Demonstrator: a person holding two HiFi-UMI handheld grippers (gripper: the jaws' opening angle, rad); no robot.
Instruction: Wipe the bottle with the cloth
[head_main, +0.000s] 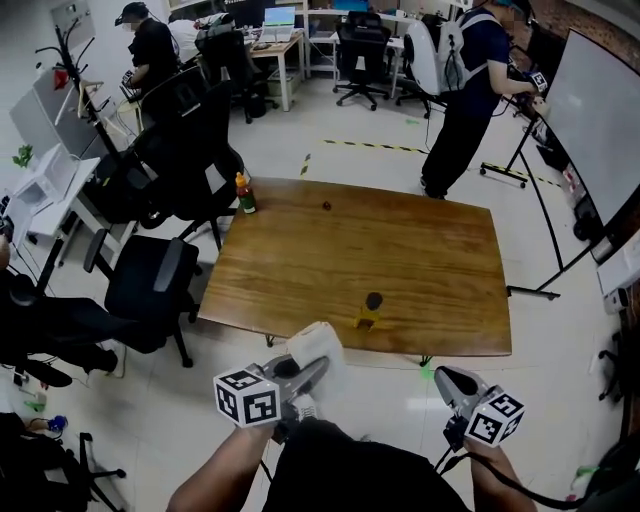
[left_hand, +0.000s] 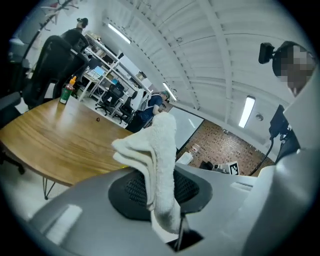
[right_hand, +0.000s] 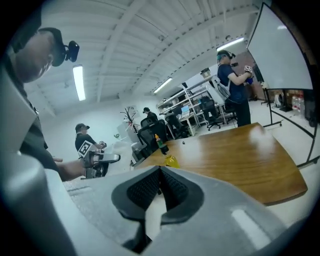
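A green bottle with an orange cap stands upright at the far left corner of the wooden table. It also shows small in the left gripper view as the bottle and in the right gripper view as the bottle. My left gripper is held below the table's near edge, shut on a folded white cloth. In its own view the cloth sticks up from the closed left gripper. My right gripper is also short of the table; its jaws meet with nothing between them in the right gripper view.
A small yellow object with a black top sits near the table's front edge, and a tiny dark item lies near the far edge. Black office chairs crowd the left side. A person stands beyond the table by a whiteboard.
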